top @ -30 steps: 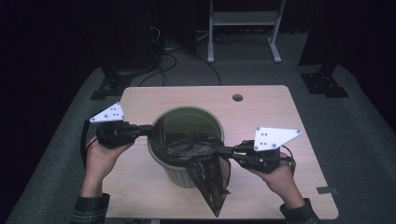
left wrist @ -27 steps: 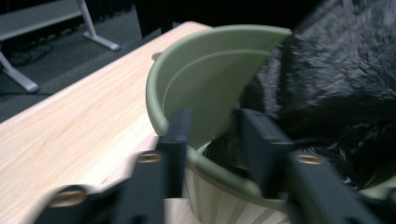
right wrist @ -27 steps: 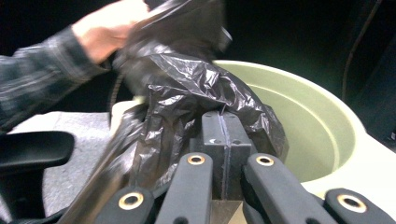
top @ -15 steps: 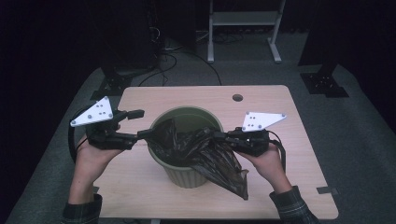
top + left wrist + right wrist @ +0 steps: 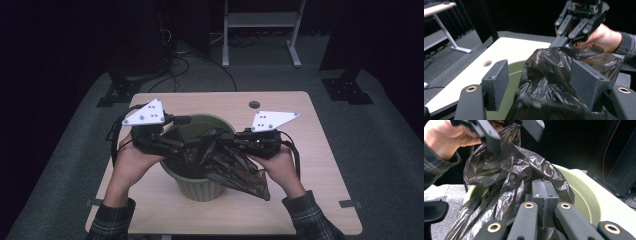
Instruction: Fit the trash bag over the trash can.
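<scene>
- Right tool (image 5: 239, 141), jaws pressed together, pinches a fold of the black bag (image 5: 225, 162) over the green bin (image 5: 200, 186).
- Left tool (image 5: 544, 85) has just been opening; its jaws stand spread with bag film between them, pads not pressing.
- Bag drapes out of the bin, hanging over the rim towards the near edge of the surface (image 5: 320, 150).
- Bin stands mid-surface, between both hands.
</scene>
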Action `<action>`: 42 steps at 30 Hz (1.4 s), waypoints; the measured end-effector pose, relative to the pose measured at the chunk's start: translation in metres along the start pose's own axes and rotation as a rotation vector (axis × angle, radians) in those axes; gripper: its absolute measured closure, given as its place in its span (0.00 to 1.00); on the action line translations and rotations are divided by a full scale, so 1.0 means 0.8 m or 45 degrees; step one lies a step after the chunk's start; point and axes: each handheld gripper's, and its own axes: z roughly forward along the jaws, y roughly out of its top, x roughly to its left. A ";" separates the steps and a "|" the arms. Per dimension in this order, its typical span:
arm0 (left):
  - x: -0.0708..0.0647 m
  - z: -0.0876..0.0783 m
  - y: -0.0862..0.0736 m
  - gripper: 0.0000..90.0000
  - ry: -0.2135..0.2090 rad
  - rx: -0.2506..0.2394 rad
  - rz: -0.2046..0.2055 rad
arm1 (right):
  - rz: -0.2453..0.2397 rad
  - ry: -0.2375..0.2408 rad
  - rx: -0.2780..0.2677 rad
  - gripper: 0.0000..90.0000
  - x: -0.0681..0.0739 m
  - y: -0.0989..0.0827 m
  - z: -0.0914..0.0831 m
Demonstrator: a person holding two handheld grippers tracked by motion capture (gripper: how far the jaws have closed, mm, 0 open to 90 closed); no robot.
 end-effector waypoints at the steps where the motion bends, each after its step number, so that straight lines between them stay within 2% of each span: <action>1: 0.000 0.003 0.000 0.34 -0.010 0.009 -0.007 | 0.001 0.004 0.001 1.00 0.000 0.001 0.000; 5: 0.003 0.013 -0.003 0.41 -0.059 0.040 -0.012 | 0.006 0.008 -0.002 1.00 -0.003 0.003 0.001; 7: 0.004 0.016 -0.005 0.56 -0.091 0.069 -0.008 | 0.007 0.013 -0.007 1.00 -0.005 0.003 0.002; 13: 0.007 0.028 -0.008 0.94 -0.151 0.151 0.019 | 0.017 0.026 -0.014 1.00 -0.008 0.002 0.004; 15: 0.009 0.030 -0.009 1.00 -0.145 0.155 0.006 | 0.020 0.014 -0.012 0.98 -0.009 0.002 0.003; 17: 0.010 0.030 -0.011 1.00 -0.114 0.147 -0.002 | 0.039 0.005 -0.034 0.89 -0.012 0.000 -0.001; 18: 0.011 0.030 -0.012 1.00 -0.116 0.141 -0.009 | 0.048 0.008 -0.042 0.83 -0.012 0.000 -0.004; 26: 0.014 0.034 -0.016 1.00 -0.100 0.135 -0.034 | 0.041 0.029 -0.101 0.81 -0.003 0.005 -0.030; 31: 0.015 0.034 -0.017 1.00 -0.095 0.136 -0.040 | 0.024 0.041 -0.111 0.80 0.004 0.008 -0.032; 36: 0.016 0.034 -0.017 1.00 -0.098 0.131 -0.045 | 0.017 0.072 -0.071 0.79 0.008 0.006 -0.020; 38: 0.016 0.034 -0.017 1.00 -0.100 0.126 -0.052 | 0.021 0.086 -0.052 0.83 0.007 0.005 -0.014; 41: 0.018 0.032 -0.017 1.00 -0.092 0.121 -0.060 | 0.003 0.078 -0.027 1.00 0.009 0.003 -0.007; 42: 0.019 0.031 -0.018 1.00 -0.085 0.122 -0.063 | -0.001 0.077 -0.026 1.00 0.010 0.003 -0.007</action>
